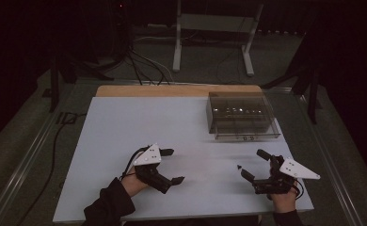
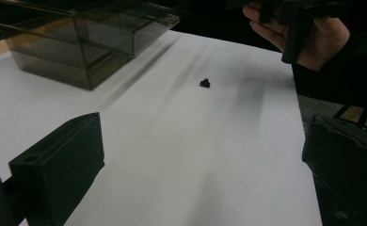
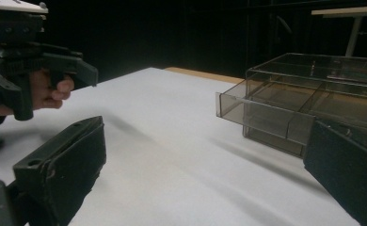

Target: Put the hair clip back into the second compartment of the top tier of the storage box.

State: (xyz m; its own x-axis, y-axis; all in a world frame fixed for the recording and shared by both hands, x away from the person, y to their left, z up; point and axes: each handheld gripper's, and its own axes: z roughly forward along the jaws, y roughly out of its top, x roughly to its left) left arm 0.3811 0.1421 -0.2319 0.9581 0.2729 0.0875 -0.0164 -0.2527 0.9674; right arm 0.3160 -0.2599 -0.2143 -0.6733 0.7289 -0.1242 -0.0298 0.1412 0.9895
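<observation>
Both the left gripper [image 1: 174, 165] and right gripper [image 1: 256, 165] hover wide apart and empty over the counter [image 1: 125, 136], likely readying for the small black piece [image 1: 239, 166] lying just beside the right gripper, near the clear drawer box [image 1: 242, 115].

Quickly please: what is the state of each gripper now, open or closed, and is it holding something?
Left gripper: open, jaws wide apart, holding nothing.
Right gripper: open, jaws wide apart, holding nothing.

no readable text or labels
</observation>
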